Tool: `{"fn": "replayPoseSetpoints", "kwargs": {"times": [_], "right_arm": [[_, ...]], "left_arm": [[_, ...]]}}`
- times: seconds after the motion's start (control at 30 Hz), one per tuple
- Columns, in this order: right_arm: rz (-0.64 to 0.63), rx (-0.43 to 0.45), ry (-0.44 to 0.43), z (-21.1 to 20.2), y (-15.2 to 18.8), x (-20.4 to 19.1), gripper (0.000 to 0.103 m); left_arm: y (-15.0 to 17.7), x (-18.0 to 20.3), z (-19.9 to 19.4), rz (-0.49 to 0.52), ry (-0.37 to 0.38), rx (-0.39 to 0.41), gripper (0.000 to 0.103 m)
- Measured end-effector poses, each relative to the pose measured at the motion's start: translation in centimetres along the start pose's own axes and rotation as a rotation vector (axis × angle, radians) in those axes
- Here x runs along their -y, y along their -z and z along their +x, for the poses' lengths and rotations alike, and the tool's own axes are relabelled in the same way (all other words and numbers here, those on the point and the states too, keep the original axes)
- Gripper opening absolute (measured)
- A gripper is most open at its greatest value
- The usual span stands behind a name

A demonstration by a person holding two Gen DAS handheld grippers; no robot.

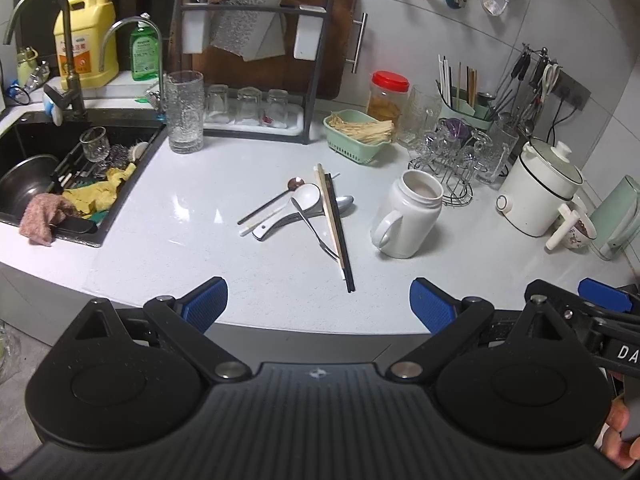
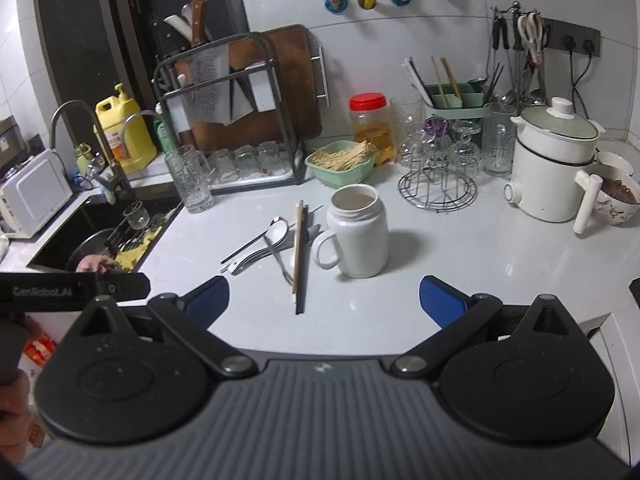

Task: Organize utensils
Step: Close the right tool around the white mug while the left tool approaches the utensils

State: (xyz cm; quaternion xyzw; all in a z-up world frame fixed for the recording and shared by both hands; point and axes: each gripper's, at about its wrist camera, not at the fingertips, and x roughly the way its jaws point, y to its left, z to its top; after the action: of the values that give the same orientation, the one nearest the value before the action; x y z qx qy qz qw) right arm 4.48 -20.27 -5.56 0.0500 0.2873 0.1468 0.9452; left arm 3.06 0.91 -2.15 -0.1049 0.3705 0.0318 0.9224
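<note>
Seen from the left wrist, the left gripper (image 1: pixel 318 304) hovers at the counter (image 1: pixel 180 208) edge, fingers wide apart and empty; the utensil pile (image 1: pixel 308 212) lies ahead, chopsticks (image 1: pixel 335 228) across a white spoon (image 1: pixel 298 206), the white jug (image 1: pixel 408 220) just to its right. From the right wrist, the right gripper (image 2: pixel 324 300) is likewise spread and empty, facing the jug (image 2: pixel 358 236); what may be a fork (image 2: pixel 280 262) lies under the chopsticks (image 2: pixel 300 256).

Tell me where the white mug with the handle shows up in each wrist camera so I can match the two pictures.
Left wrist view: the white mug stands right of centre on the counter, handle toward the left, just right of the utensil pile.
Right wrist view: the white mug stands near the centre, handle toward the left, close beside the pile.
Shared landmark: the red-lidded jar behind it, by the wall.
</note>
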Motion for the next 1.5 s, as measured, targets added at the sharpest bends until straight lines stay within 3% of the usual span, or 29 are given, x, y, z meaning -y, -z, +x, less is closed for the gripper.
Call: {"fn": "replayPoseSetpoints", "kwargs": {"times": [0.4, 0.83, 0.97, 1.37, 1.5], "right_arm": [[0.038, -0.038, 0.007, 1.0, 1.0, 0.9, 0.099], [0.004, -0.028, -0.012, 3.8, -0.4, 1.8, 0.099], [-0.009, -0.037, -0.017, 5.0, -1.0, 1.8, 0.099], [0.002, -0.076, 0.015, 12.5, -3.9, 1.6, 0.100], [-0.023, -0.114, 0.026, 15.1, -5.2, 0.8, 0.100]], "left_arm": [[-0.1, 1.1, 3.1, 0.012, 0.008, -0.045, 0.099], [-1.4, 0.6, 5.9, -0.065, 0.014, -0.040, 0.099], [-2.5, -0.2, 7.6, -0.105, 0.066, -0.053, 0.099], [-8.3, -2.5, 15.6, -0.106, 0.101, -0.113, 0.098], [-9.8, -3.8, 18.9, -0.121, 0.128, -0.168, 0.097]]}}
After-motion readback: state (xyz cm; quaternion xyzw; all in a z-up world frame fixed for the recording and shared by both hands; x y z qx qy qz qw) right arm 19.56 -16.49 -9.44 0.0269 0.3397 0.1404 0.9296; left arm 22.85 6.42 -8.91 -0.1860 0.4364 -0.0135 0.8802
